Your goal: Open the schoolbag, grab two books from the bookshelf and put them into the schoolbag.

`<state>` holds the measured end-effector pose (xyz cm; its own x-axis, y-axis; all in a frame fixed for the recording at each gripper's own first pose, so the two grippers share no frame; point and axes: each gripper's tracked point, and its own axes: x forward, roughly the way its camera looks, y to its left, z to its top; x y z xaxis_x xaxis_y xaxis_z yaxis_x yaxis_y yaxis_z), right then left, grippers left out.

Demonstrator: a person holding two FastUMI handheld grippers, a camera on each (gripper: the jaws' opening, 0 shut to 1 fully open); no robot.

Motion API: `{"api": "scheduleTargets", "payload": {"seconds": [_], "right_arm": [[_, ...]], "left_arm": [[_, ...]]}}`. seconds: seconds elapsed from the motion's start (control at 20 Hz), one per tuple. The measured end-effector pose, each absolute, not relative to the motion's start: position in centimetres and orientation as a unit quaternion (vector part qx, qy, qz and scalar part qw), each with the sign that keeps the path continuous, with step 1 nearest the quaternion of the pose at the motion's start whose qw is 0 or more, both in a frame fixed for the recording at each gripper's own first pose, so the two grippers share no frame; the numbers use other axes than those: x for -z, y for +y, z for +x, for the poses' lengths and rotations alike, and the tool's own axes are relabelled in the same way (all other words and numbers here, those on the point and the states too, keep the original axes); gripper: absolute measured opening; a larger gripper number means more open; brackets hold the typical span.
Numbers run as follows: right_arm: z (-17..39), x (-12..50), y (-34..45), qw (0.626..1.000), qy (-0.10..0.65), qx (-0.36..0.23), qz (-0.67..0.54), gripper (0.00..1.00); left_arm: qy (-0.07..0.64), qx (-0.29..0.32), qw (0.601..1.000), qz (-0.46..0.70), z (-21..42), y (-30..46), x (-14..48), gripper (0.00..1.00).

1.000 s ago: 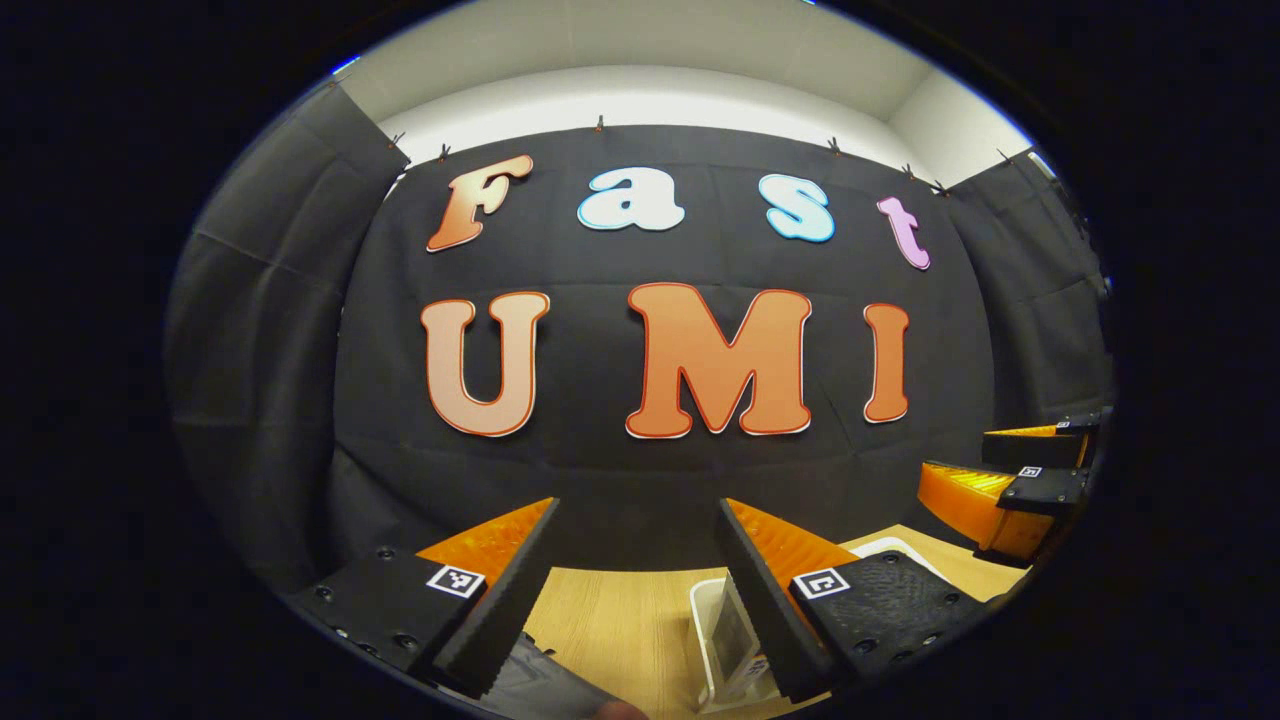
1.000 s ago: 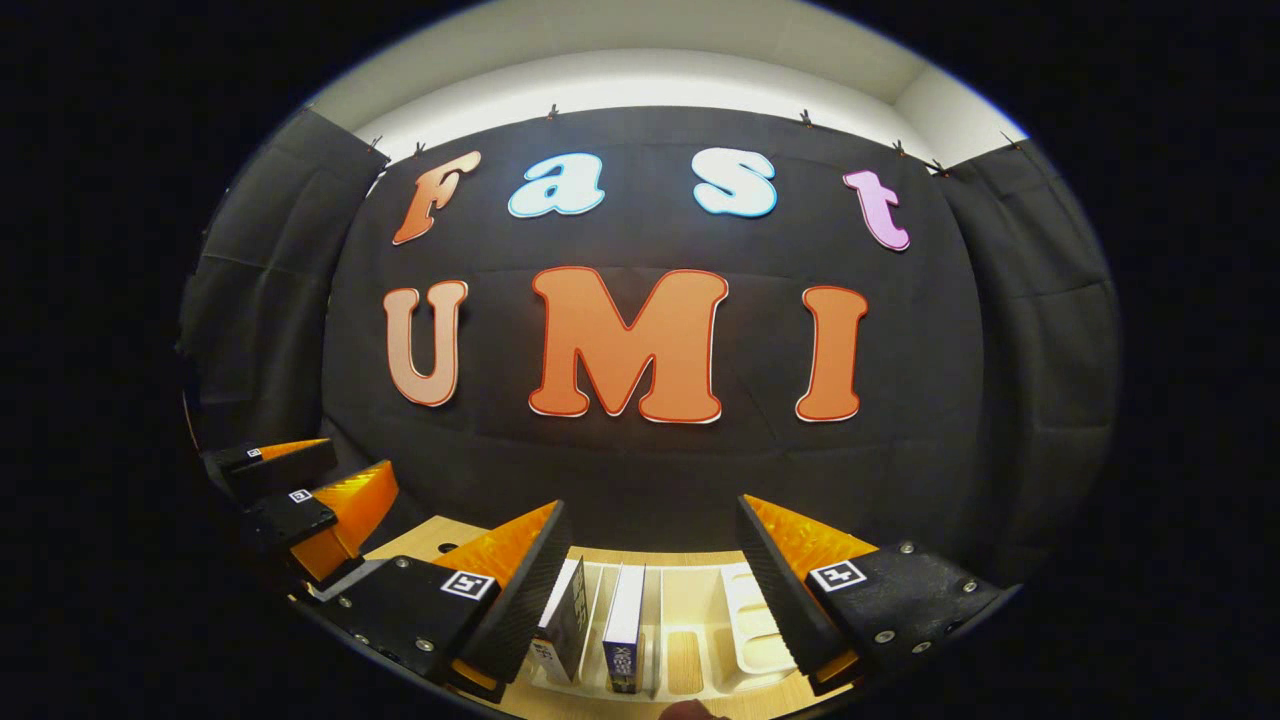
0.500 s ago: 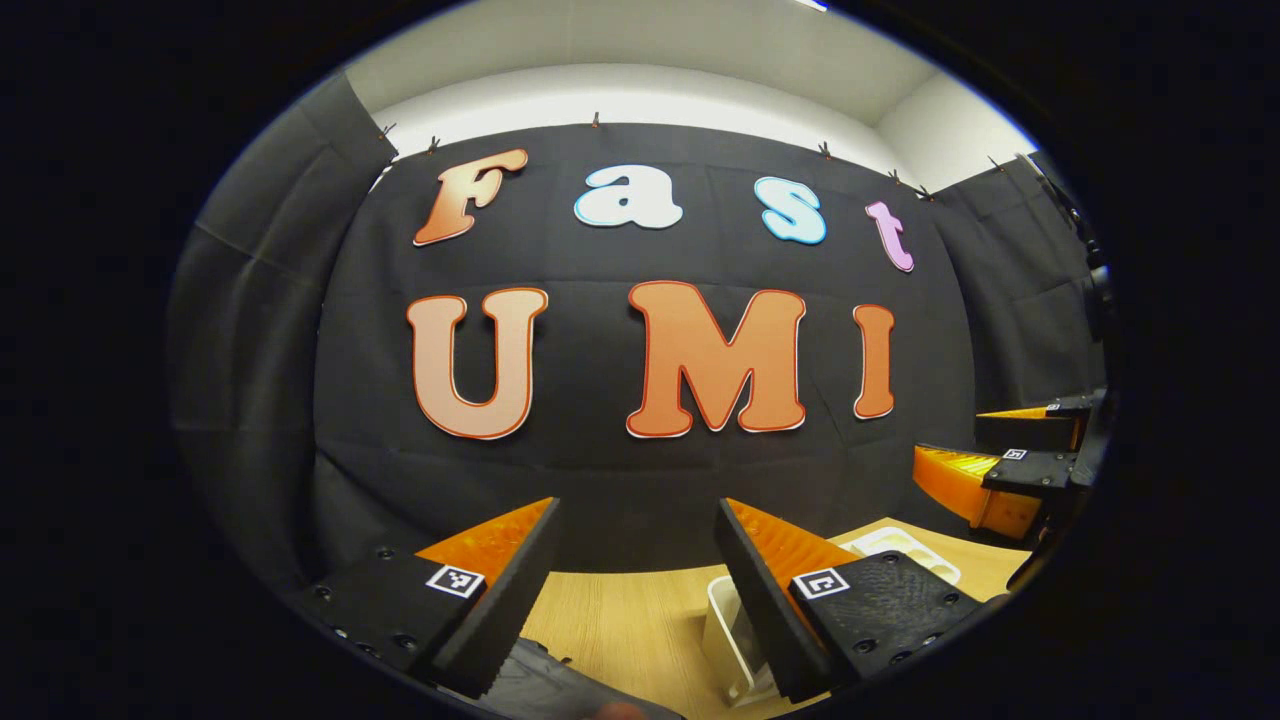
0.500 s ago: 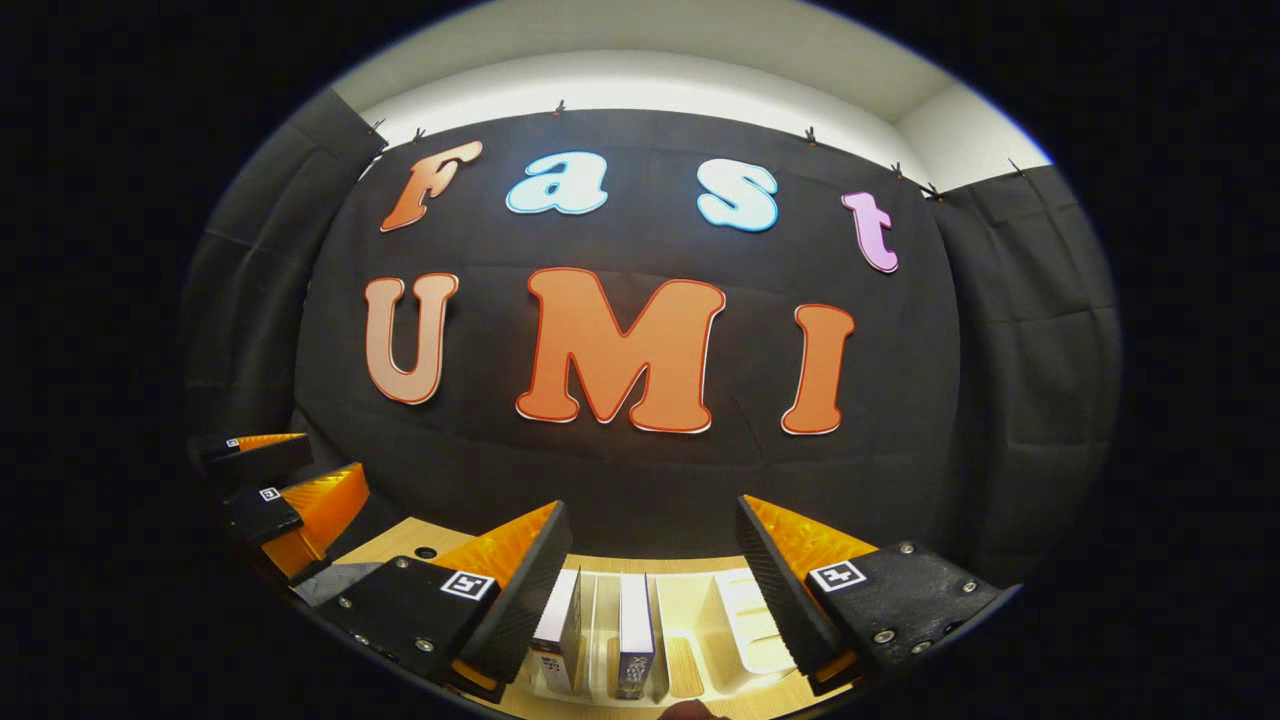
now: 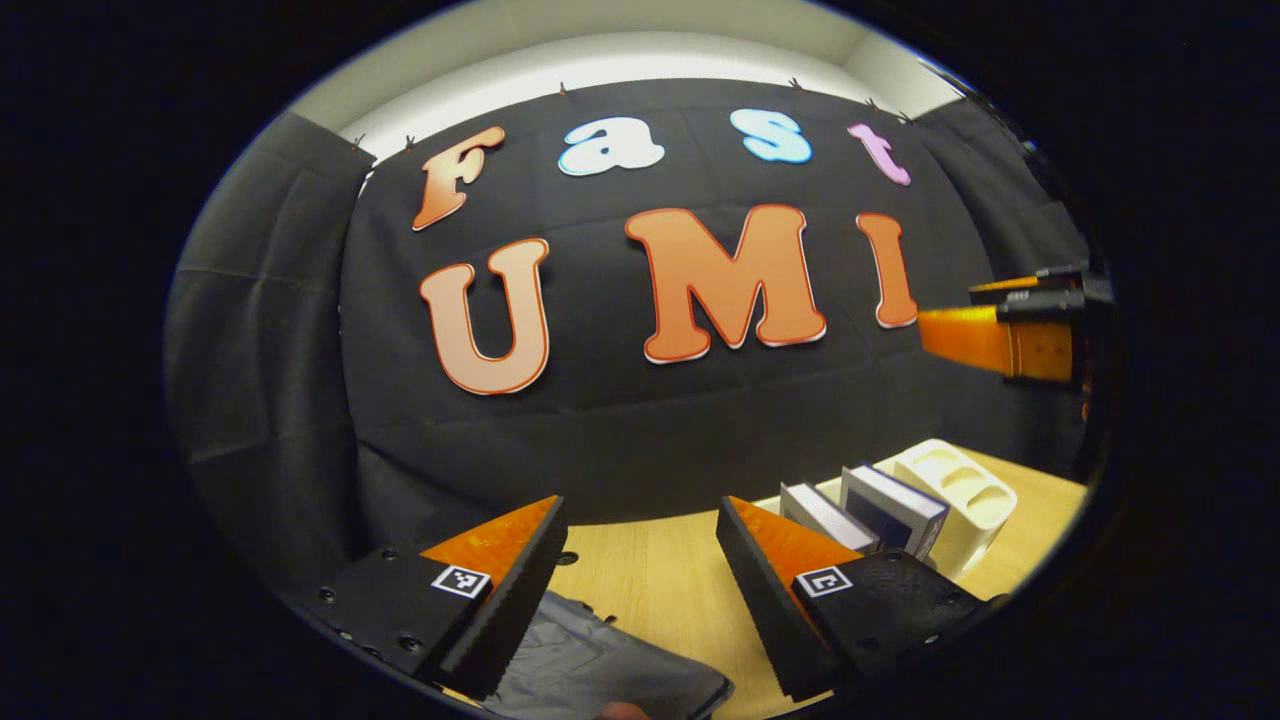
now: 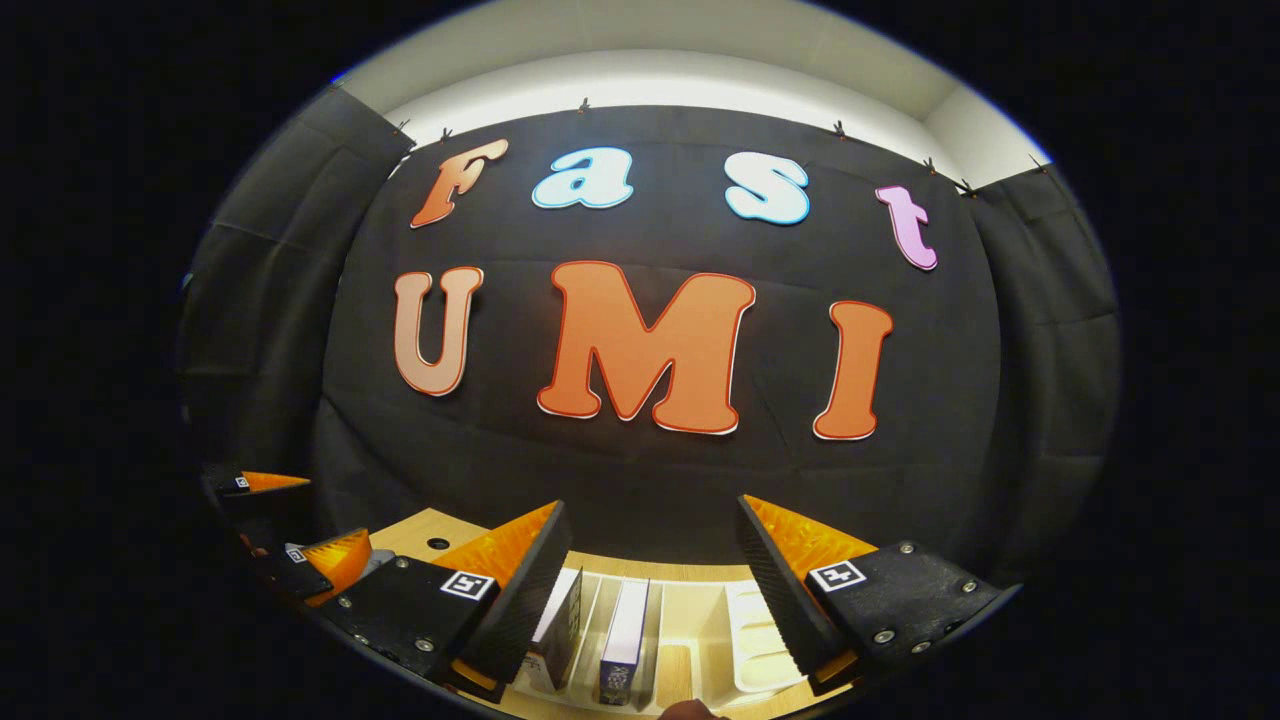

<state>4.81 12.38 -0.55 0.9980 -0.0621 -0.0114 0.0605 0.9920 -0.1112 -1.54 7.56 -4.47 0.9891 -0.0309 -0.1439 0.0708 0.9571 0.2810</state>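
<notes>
A grey schoolbag [image 5: 600, 675] lies flat on the wooden table right under my left gripper [image 5: 640, 508], which is open with nothing between its fingers. To its right stands a white bookshelf [image 5: 960, 480] with two upright books [image 5: 815, 510] [image 5: 890, 505] in its slots. In the right gripper view my right gripper [image 6: 652, 510] hovers open above the same bookshelf [image 6: 760, 630]; a dark book [image 6: 562, 625] and a white-topped book [image 6: 625, 640] stand between its fingers' lines, untouched. The right gripper [image 5: 1000, 335] hangs high at the right of the left gripper view.
The wooden table [image 5: 650, 580] runs back to the black cloth wall. A small round hole [image 6: 437, 544] sits in the tabletop near the wall. My left gripper [image 6: 300, 545] appears low at the left edge of the right gripper view.
The left gripper has tilted and swung down toward the table, bringing more of the schoolbag and the shelf with its books into its view. The right gripper has barely moved above the shelf.
</notes>
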Motion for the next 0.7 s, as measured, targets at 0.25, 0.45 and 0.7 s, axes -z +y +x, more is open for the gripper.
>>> {"api": "scheduleTargets", "payload": {"seconds": [0.25, 0.45, 0.7], "right_arm": [[6.0, 1.5, 10.5, 0.998, 0.011, 0.025, -0.055, 0.98], [6.7, 2.4, 9.1, 0.998, 0.012, 0.023, -0.057, 0.98], [7.1, 3.4, 8.0, 0.998, 0.015, 0.022, -0.054, 0.98]], "left_arm": [[0.129, 0.021, 0.967, 0.218, -3.2, 9.3, 7.7, 0.97], [0.176, 0.020, 0.941, 0.289, -5.1, 11.1, 9.8, 0.98], [0.238, 0.017, 0.899, 0.368, -8.5, 11.9, 15.8, 0.97]]}}
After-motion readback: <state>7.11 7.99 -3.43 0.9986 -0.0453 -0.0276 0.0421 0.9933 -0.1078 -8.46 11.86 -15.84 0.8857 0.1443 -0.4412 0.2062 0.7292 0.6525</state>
